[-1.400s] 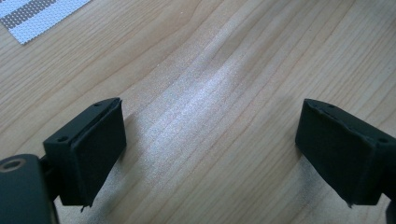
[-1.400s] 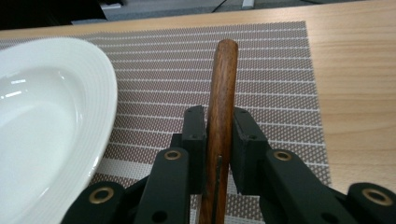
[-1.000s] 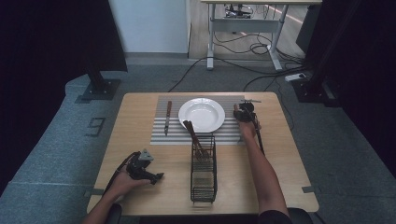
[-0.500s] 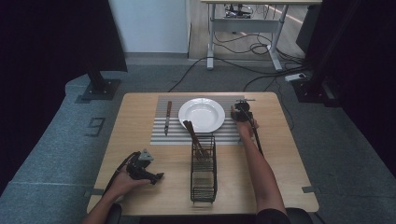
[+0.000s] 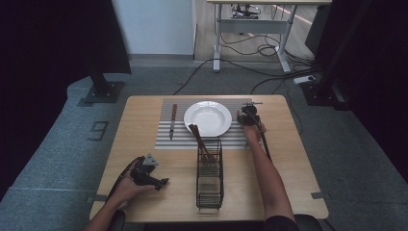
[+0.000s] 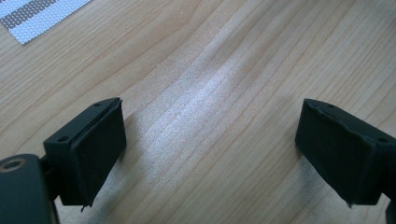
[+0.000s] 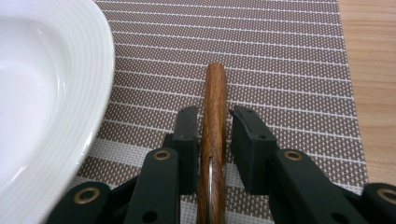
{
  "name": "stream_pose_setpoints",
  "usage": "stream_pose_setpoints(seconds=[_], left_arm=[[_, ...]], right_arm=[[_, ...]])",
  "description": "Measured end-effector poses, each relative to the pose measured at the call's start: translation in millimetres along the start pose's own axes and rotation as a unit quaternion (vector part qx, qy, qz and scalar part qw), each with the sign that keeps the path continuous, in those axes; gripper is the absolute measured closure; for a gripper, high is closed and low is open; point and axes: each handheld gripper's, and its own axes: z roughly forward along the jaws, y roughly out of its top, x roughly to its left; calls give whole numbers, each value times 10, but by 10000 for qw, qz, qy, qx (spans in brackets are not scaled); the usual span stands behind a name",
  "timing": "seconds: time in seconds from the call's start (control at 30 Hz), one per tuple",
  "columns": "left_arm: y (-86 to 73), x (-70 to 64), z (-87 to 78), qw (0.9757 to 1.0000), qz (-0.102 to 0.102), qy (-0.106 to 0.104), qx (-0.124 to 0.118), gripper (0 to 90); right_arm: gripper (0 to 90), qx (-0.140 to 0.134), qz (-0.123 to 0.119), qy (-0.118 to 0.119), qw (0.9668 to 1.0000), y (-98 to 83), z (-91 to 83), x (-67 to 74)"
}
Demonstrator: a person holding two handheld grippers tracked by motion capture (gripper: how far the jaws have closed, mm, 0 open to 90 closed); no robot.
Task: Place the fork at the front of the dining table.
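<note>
Left gripper (image 6: pixel 210 154) low over bare wooden table (image 6: pixel 224 70), jaws spread wide apart with nothing between them. Black pads (image 6: pixel 100 154) facing each other across pale, glossy grain. Corner of striped placemat (image 6: pixel 35 14) at top left, well apart from the jaws. Pads perhaps touching the wood, though hard to tell from this angle.
</note>
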Motion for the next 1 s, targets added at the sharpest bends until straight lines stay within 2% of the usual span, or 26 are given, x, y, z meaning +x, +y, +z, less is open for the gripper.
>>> stream_pose_setpoints(seconds=[0.17, 0.27, 0.4, 0.53, 0.63, 0.7, 0.8, 1.0], left_arm=[[-1, 0, -2, 10000, 5, -7, 5, 86], [0, 1, -3, 10000, 11, -8, 14, 86], [2, 1, -3, 10000, 13, -9, 20, 86], [3, -2, -5, 10000, 27, -7, 42, 87], [4, -6, -4, 10000, 13, -6, 37, 87], [4, -6, -5, 10000, 13, -9, 38, 86], [4, -6, -5, 10000, 17, -9, 37, 86], [4, -7, -4, 10000, 13, -3, 38, 86]], right_arm=[[659, 45, 5, 127, 9999, -9, -63, -18], [651, -134, 67, 170, 9997, -23, -152, -38], [642, -25, 18, 204, 9998, -48, -253, -62], [644, -66, -108, 212, 9997, -97, -359, -60], [645, 41, -186, 228, 9996, -119, -392, -60], [666, -27, -192, 249, 9995, -145, -414, -48], [684, 90, -251, 220, 9994, -169, -408, -38], [700, 145, -204, 253, 9994, -211, -375, -61]])
